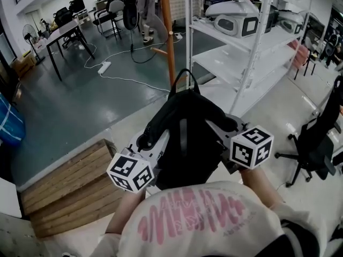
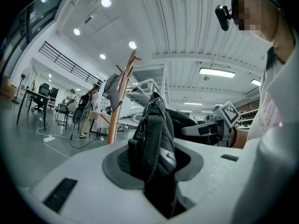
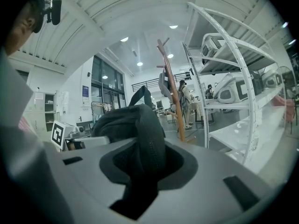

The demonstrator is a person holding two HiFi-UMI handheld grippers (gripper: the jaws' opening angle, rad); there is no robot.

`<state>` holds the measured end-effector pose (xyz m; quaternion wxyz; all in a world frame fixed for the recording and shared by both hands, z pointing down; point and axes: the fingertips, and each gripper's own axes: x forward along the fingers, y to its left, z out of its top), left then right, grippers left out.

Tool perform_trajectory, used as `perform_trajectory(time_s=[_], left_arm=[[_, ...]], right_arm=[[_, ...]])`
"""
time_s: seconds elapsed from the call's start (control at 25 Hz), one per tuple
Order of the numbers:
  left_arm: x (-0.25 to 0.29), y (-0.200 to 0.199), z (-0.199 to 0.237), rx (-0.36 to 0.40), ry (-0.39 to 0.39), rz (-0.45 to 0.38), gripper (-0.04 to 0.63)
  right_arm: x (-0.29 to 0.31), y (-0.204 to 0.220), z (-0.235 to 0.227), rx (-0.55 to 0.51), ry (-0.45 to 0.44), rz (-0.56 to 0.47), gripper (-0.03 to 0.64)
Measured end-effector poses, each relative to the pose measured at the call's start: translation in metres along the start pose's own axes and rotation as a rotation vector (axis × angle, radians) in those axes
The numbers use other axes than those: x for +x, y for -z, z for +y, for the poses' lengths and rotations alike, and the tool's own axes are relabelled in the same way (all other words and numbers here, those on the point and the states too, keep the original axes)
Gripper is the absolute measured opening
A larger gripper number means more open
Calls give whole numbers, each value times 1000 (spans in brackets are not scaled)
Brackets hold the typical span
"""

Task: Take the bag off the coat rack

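Bag (image 1: 188, 143) off coat rack (image 1: 167, 36), tight in left tongs (image 2: 152, 148) and right tongs (image 3: 145, 157)

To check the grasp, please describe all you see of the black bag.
The black bag looks like soft fabric, with a carry loop on top and a woven strap with a metal ring. It is held up before the person's chest, apart from the coat rack. The left gripper is shut on its strap, the right gripper on a fabric fold.
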<state>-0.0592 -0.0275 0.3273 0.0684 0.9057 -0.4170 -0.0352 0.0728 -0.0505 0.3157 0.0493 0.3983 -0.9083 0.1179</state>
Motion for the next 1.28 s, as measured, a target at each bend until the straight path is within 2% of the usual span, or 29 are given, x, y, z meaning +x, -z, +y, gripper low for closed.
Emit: perform_trajectory(time_s=[0.44,0.84,1.28], left_arm=[[2,0,-15,14,-65,-2,120],[5,8,-27,-24,-159,6,120],[10,29,-37,-55,-179,33,120]], right_arm=[[-6,2,-8,-16,-65,28,98],[-8,4,-19,-27,-144,77,98],[-17,25,-30,-4,-152,112,98]])
